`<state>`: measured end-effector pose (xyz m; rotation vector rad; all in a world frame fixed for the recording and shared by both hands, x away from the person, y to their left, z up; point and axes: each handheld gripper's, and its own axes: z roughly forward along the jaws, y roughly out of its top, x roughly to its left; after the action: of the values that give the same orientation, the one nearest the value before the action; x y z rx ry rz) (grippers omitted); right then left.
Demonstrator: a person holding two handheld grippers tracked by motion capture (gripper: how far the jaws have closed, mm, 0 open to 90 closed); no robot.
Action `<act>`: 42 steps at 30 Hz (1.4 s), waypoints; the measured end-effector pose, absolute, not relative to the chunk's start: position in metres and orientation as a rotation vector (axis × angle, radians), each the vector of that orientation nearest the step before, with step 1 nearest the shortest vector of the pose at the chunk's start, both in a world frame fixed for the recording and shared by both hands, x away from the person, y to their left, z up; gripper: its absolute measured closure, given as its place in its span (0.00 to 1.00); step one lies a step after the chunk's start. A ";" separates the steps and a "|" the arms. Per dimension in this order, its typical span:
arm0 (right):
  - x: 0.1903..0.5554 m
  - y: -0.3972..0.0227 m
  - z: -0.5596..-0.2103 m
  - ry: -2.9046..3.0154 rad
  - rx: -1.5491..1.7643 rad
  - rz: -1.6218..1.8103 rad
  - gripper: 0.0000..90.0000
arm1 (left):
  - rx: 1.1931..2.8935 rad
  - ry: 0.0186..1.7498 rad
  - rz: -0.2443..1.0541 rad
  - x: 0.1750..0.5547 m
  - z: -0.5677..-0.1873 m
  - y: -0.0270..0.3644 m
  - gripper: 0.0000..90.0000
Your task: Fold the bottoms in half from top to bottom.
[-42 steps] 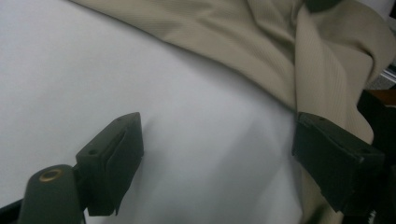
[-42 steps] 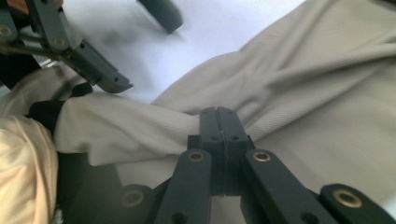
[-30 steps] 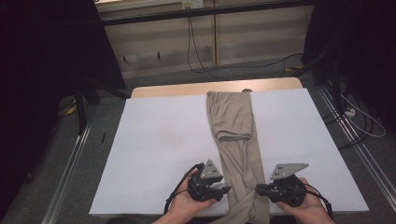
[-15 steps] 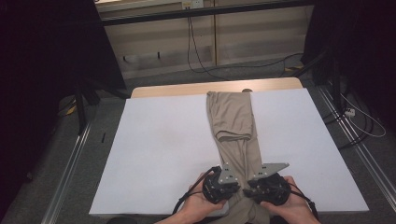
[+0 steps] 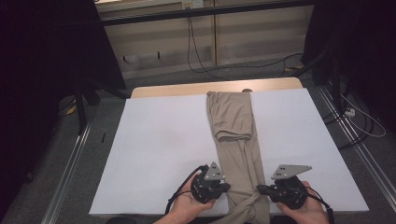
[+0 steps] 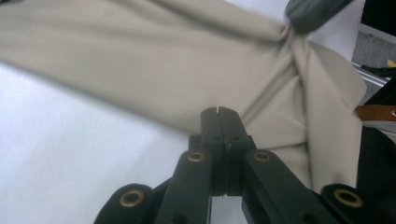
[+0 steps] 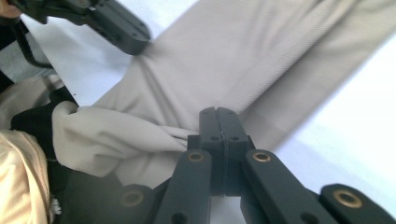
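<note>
Beige trousers lie lengthwise down the white-covered table, with the far part folded over itself. At the near end, my left gripper is shut on the trousers' left edge and my right gripper is shut on the right edge. The cloth between them is bunched into a diagonal crease. In the left gripper view the closed jaws meet the fabric, and the right gripper pinches gathered folds farther off. In the right gripper view, folds of cloth gather at the closed jaws, and the left gripper grips beyond.
A strip of bare wood shows at the table's far edge. Metal rails run along both sides on the grey floor. Cables trail behind the table and a plug strip lies at the right. A dark stand is at the far left.
Both grippers moved inward onto the trousers' near end half a second ago, then drew apart again to either side. The cloth between them is now bunched and creased.
</note>
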<state>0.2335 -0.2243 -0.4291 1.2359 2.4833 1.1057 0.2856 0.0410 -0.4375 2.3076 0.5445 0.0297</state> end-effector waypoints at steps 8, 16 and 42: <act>0.227 -0.237 -0.430 2.461 1.269 1.036 1.00 | 2.313 0.551 0.038 0.281 -0.435 0.047 1.00; 0.223 -0.231 -0.434 2.511 1.262 0.949 1.00 | 2.383 0.512 -0.005 0.281 -0.439 0.047 1.00; 0.399 -0.226 -0.441 2.298 1.216 1.023 0.50 | 2.172 0.757 0.304 0.429 -0.435 0.026 0.38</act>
<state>0.3992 -0.2260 -0.4410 1.2162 2.2984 1.0235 0.4292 0.0263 -0.4349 2.1721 0.7573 0.3038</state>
